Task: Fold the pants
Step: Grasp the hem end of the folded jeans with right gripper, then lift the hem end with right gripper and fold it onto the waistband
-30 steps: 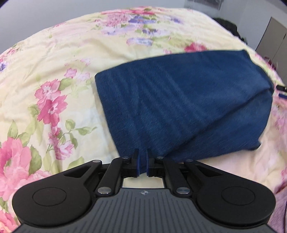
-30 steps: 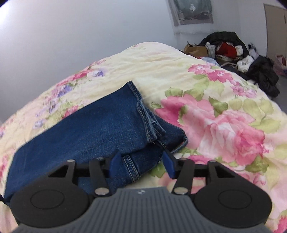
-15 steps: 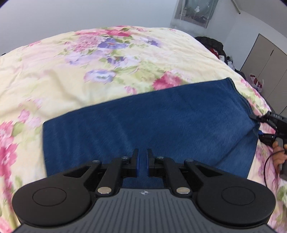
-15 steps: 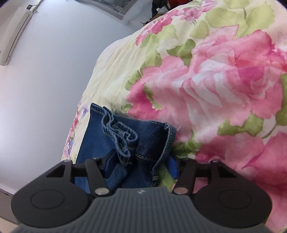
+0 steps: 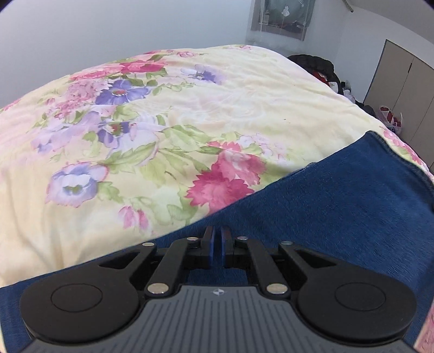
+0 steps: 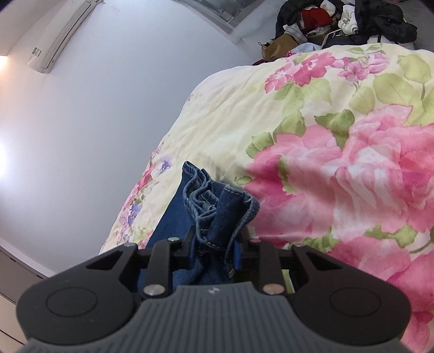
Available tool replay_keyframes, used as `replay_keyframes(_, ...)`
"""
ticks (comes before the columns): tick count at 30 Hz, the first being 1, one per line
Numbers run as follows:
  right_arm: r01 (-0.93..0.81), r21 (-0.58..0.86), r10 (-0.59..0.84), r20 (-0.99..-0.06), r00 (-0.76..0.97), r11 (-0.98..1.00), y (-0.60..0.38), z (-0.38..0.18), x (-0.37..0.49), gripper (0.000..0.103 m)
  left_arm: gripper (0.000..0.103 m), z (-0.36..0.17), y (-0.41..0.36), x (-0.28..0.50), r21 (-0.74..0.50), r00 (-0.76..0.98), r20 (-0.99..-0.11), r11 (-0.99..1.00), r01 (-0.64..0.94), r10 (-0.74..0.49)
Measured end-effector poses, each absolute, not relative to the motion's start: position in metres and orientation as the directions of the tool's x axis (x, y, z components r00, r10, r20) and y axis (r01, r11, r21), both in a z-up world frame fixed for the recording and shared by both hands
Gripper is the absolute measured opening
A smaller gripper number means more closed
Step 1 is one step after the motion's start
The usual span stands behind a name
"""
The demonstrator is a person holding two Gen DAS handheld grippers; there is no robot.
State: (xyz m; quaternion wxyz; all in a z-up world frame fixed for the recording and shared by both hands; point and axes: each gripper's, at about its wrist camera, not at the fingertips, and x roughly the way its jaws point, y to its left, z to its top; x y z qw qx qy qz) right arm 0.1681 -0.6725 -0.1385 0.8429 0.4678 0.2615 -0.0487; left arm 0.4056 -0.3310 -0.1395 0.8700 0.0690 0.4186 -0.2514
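Dark blue denim pants (image 5: 339,206) lie flat on the flowered bedspread (image 5: 190,114), filling the lower right of the left wrist view. My left gripper (image 5: 216,230) hovers over their near edge, shut, with only a thin slit between the pads and no cloth in it. In the right wrist view the pants (image 6: 173,211) run away to the left. Their stitched leg hems (image 6: 214,201) are bunched up between the fingers of my right gripper (image 6: 214,233). Its jaws are closing, and the pads touch the denim on both sides.
The bedspread (image 6: 325,135) falls away at its far edge toward a pale wall. A pile of dark clothes and bags (image 6: 339,19) sits beyond the bed. Wardrobe doors (image 5: 401,89) stand at the right. An air conditioner (image 6: 62,30) hangs on the wall.
My left gripper swept across the pants toward their far long edge, staying shut. My right gripper rolled, dipped onto the leg hems and narrowed around them, bunching the denim.
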Motion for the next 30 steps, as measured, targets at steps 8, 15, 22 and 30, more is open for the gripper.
replay_keyframes(8, 0.285, 0.725, 0.165, -0.481, 0.861, 0.628, -0.664, -0.12, 0.179, 0.019, 0.008, -0.136, -0.341, 0.396, -0.043, 0.552, -0.757, 0.87, 0.491, -0.35)
replay_keyframes(15, 0.299, 0.707, 0.144, -0.493, 0.858, 0.641, -0.656, -0.107, 0.182, 0.018, 0.008, -0.124, -0.336, 0.319, -0.098, 0.469, -0.77, 0.807, 0.583, -0.432)
replay_keyframes(22, 0.298, 0.663, 0.113, -0.503, 0.857, 0.687, -0.638, -0.085, 0.184, 0.018, 0.007, -0.135, -0.333, 0.266, -0.167, 0.418, -0.78, 0.798, 0.579, -0.466)
replay_keyframes(30, 0.285, 0.608, 0.074, -0.496, 0.865, 0.741, -0.609, -0.05, 0.182, 0.018, 0.009, -0.11, -0.289, 0.244, -0.247, 0.363, -0.769, 0.768, 0.59, -0.526)
